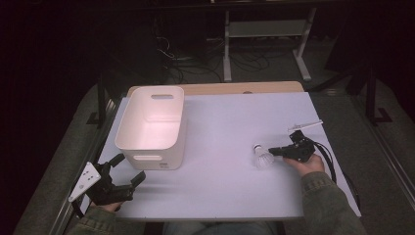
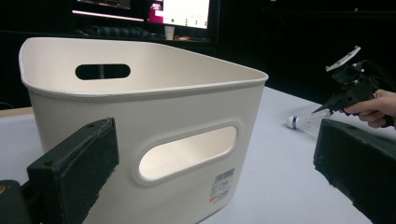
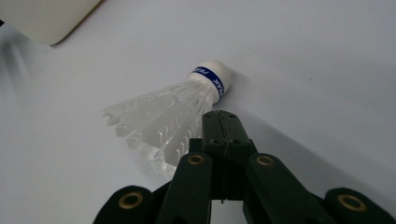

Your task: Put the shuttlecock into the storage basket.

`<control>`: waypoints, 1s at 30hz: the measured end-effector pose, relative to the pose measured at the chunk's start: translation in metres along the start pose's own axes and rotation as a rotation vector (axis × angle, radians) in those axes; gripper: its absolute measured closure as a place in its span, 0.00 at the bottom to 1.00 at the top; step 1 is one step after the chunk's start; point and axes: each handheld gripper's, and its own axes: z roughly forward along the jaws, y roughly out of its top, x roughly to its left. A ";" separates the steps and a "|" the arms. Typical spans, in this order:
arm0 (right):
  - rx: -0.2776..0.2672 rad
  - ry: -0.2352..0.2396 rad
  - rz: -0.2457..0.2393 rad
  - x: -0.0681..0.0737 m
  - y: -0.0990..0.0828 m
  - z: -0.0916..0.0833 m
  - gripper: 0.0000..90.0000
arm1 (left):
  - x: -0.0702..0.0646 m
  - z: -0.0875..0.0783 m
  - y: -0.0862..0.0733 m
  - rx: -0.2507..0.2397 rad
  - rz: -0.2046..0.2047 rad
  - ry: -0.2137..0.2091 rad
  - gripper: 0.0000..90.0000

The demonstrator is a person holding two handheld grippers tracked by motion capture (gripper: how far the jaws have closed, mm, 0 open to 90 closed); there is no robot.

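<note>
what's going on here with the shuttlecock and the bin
A person at a table holds a gripper in each hand. The right gripper has its fingers shut together right at the feather skirt of a white shuttlecock lying on its side; whether they pinch a feather is hard to tell. The left gripper, open, sits just in front of an empty white bin.

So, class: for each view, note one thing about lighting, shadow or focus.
High view: table lit, room behind dark. Left gripper view: near jaws soft, white bin evenly lit. Right gripper view: shuttlecock throws a faint shadow to its right, bin corner blurred; the shut right hand-held gripper is sharp.
</note>
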 end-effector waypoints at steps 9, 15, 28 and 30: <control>0.013 0.047 -0.012 0.010 0.002 0.008 0.99 | 0.000 0.000 0.000 0.000 0.001 -0.001 0.00; 0.012 0.065 -0.021 0.015 0.004 0.013 0.99 | 0.000 0.000 0.000 -0.003 -0.001 -0.002 0.00; 0.018 0.102 -0.046 0.024 0.008 0.022 0.99 | 0.000 0.000 0.000 -0.004 -0.003 -0.001 0.00; 0.020 0.107 -0.052 0.025 0.009 0.023 0.99 | 0.000 0.000 0.000 -0.002 -0.002 -0.001 0.00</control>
